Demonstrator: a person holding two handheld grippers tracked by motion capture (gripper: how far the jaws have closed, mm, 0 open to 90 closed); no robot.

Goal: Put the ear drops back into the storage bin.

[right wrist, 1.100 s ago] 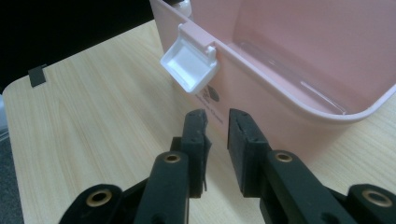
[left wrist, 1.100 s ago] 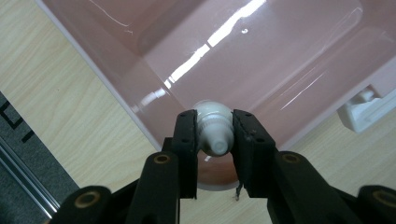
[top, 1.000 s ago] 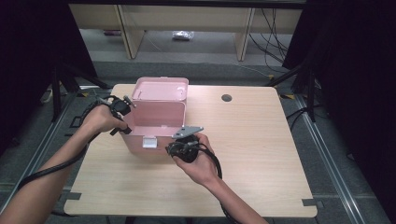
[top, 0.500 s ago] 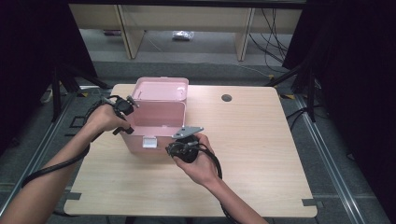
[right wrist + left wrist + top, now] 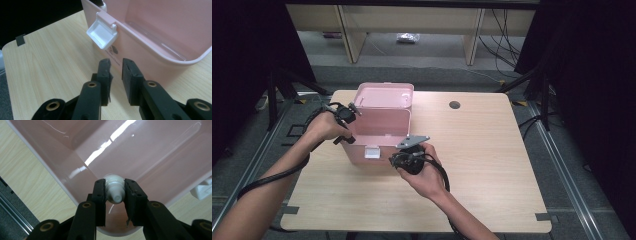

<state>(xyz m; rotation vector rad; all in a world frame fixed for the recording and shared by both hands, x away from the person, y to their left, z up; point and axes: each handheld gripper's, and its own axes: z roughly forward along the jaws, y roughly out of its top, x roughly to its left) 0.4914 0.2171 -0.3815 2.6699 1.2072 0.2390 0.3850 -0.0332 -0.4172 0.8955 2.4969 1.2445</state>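
A pink plastic box (image 5: 379, 131) stands open on the table, its lid (image 5: 384, 95) tipped up at the back. My left gripper (image 5: 350, 111) hovers at the box's left rim, shut on a small white capped tube (image 5: 113, 189) above the pink interior (image 5: 155, 152). My right gripper (image 5: 398, 161) sits low at the box's front right corner. In the right gripper view its jaws (image 5: 115, 65) stand a narrow gap apart with nothing between them, just short of the pink wall (image 5: 150, 52). The white latch (image 5: 102, 31) hangs open on the front rim.
The wooden table (image 5: 492, 160) has free room to the right of the box and along the front. A round cable hole (image 5: 455, 105) lies at the back. Shelving legs and cables stand on the floor beyond the table.
My left gripper has shifted slightly right, toward the box's left rim, with the white tube in it. The right gripper has stayed put.
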